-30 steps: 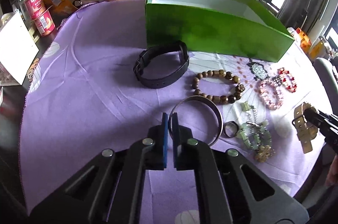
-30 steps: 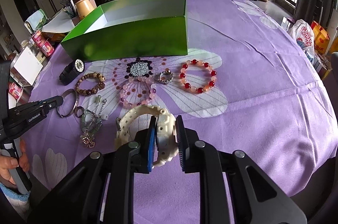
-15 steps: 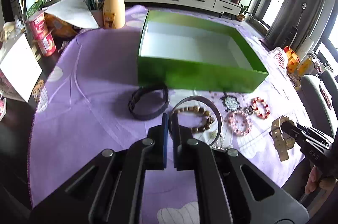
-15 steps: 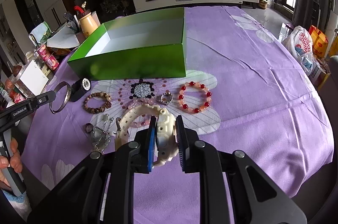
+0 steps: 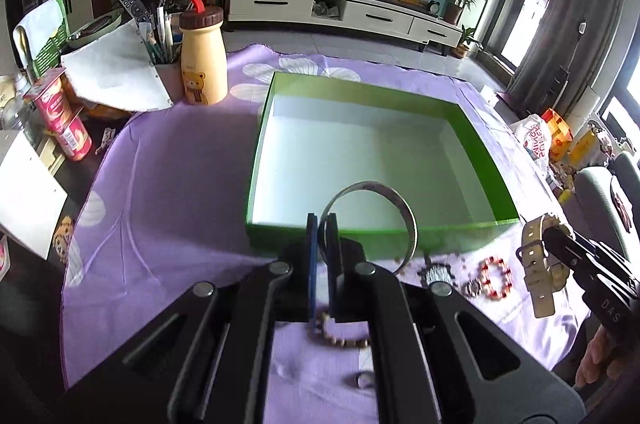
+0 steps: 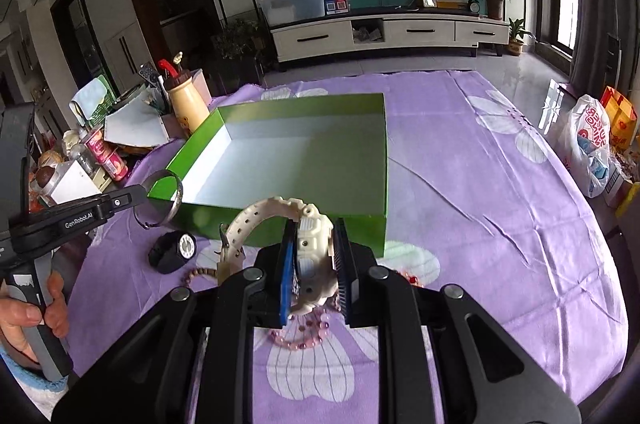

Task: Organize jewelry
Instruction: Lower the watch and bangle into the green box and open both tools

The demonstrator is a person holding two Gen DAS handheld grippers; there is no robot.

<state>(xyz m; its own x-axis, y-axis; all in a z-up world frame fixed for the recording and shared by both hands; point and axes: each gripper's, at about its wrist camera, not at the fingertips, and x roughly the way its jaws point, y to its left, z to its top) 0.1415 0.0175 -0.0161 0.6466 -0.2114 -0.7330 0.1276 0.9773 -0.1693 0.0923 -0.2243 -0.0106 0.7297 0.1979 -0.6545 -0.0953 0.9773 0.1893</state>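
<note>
Metal bangle pinched by its rim between the shut pads of the left tool, the ring standing upright in the air over the near wall of the green box; in the right wrist view the same bangle hangs off the left tool just beside the box's near left corner, a hand gripping that tool's handle. Right tool is clamped on a cream watch, pads pressing the case from both sides, strap arching up and left with its buckle end dangling; from the left wrist view the watch hangs clear of the cloth. Box sits open, white inside, nothing in it that I can see. On the purple flowered cloth covering the worktop, near the box front: black watch, wooden bead bracelet, pink bead bracelet, red bead bracelet, small dark beaded piece. Further off at the worktop's left edge: yellow bear bottle, pen holder, red cans.
</note>
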